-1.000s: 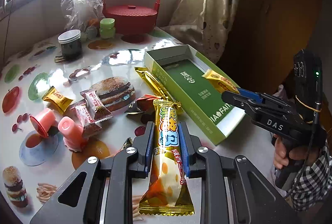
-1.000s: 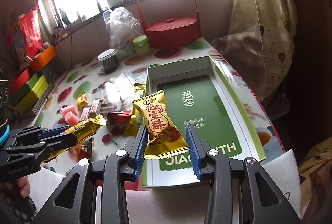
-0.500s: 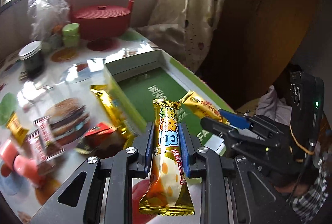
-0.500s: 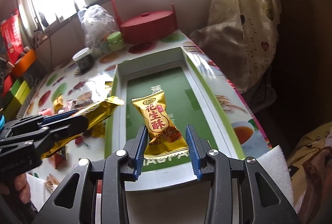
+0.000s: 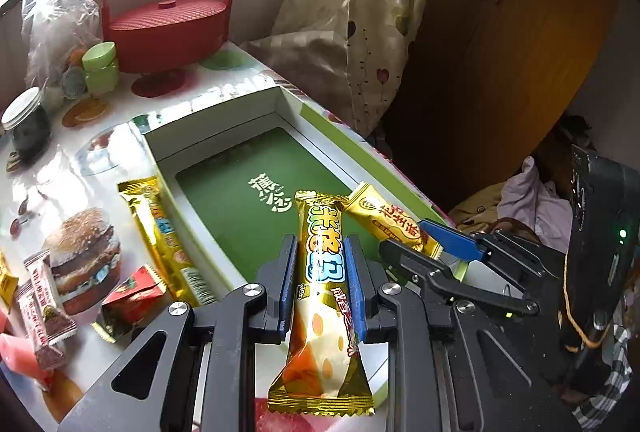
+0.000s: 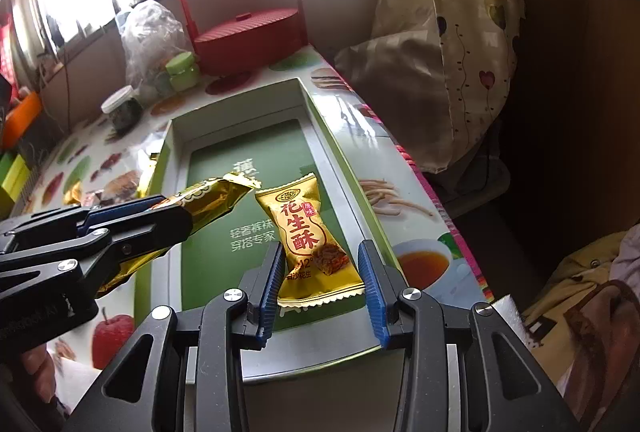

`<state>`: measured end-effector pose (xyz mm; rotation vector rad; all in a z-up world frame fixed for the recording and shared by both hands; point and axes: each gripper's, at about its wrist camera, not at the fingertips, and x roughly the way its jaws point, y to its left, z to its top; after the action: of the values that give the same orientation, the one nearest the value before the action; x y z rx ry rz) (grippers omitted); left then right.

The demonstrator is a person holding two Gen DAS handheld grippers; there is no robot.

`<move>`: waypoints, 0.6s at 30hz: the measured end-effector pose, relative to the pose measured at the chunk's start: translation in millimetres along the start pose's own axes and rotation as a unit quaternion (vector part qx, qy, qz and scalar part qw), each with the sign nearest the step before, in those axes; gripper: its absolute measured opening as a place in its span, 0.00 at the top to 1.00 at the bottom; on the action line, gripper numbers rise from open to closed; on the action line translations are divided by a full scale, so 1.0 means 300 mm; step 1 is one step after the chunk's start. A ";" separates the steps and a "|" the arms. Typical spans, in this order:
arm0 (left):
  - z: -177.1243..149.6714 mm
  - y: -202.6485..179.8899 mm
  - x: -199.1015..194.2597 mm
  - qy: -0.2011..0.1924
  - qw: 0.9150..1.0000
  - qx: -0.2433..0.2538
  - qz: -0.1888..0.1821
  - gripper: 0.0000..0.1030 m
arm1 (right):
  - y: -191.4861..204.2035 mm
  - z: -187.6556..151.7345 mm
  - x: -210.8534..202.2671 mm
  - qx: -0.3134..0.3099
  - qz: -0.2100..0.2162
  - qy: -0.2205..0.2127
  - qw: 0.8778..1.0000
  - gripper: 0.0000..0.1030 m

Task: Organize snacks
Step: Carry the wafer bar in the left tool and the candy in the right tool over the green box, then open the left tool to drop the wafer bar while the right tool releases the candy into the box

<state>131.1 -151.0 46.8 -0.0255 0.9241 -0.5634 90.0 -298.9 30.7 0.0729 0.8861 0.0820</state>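
My left gripper [image 5: 320,244] is shut on a long gold snack bar [image 5: 323,272], which stands upright between the blue pads over the near end of the open green box [image 5: 240,199]. My right gripper [image 6: 320,252] is shut on a gold peanut candy packet [image 6: 308,232] and hangs over the same box [image 6: 248,139], nearer its right wall. The two snacks almost meet above the box's green floor. The right wrist view has the left gripper [image 6: 176,220] entering from the left with the snack bar [image 6: 216,195]. The left wrist view has the right gripper [image 5: 404,238] at right with the packet [image 5: 380,216].
Loose snacks lie left of the box: another gold bar [image 5: 160,236], a red packet [image 5: 132,296], pink-and-white candies [image 5: 44,312]. Behind stand a red handled basket [image 5: 164,27], a plastic bag [image 5: 56,19], a green cup [image 5: 100,67] and a jar [image 5: 26,123]. A curtain [image 5: 360,11] hangs past the table's right edge.
My left gripper has swung right from above the loose snacks to over the box, bar still held. My right gripper has moved forward over the box, closer to the left one.
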 end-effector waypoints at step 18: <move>-0.003 0.014 0.053 0.022 1.000 -0.020 -0.006 0.57 | 0.025 -0.002 -0.004 -0.029 -0.029 0.004 0.999 0.60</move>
<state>139.6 -154.9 33.2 -0.0545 0.9787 -0.5589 88.4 -291.7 32.0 -0.0068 0.8924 0.0540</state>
